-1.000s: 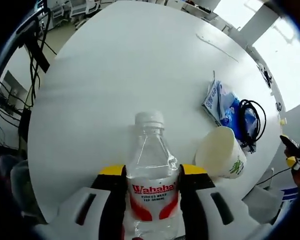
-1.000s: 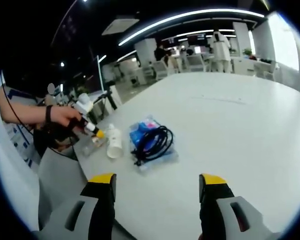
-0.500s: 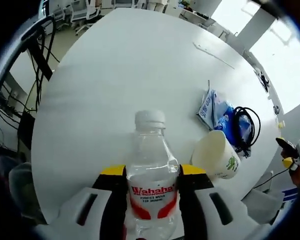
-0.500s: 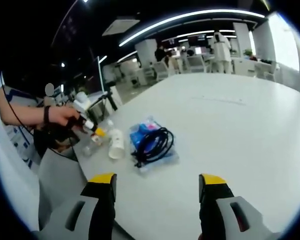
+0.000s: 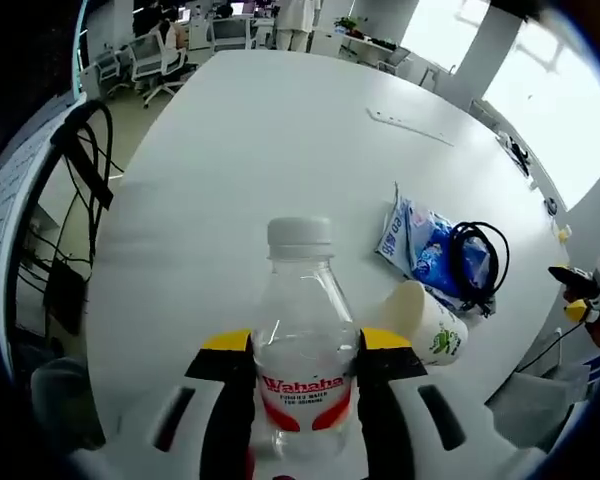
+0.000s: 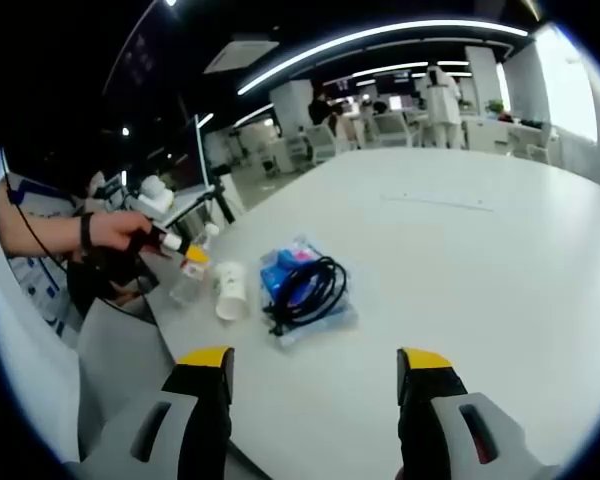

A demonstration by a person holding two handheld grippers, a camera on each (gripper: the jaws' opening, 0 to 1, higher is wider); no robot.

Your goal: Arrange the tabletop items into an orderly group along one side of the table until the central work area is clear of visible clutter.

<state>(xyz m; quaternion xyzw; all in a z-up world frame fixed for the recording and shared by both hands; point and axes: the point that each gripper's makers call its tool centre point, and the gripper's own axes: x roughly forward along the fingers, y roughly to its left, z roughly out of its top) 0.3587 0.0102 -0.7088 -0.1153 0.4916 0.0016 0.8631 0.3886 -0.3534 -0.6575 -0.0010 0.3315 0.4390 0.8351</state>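
Clearly "Wahaha" on the bottle (image 5: 302, 350) between left tongs (image 5: 303, 352); right tongs (image 6: 311, 372) agape

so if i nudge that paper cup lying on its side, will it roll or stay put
Likely rolls: the paper cup lies on its side on the smooth white table. Being tapered, it would probably curve, not run straight. It looks empty and thin, so probably light and easy for tongs to crush.
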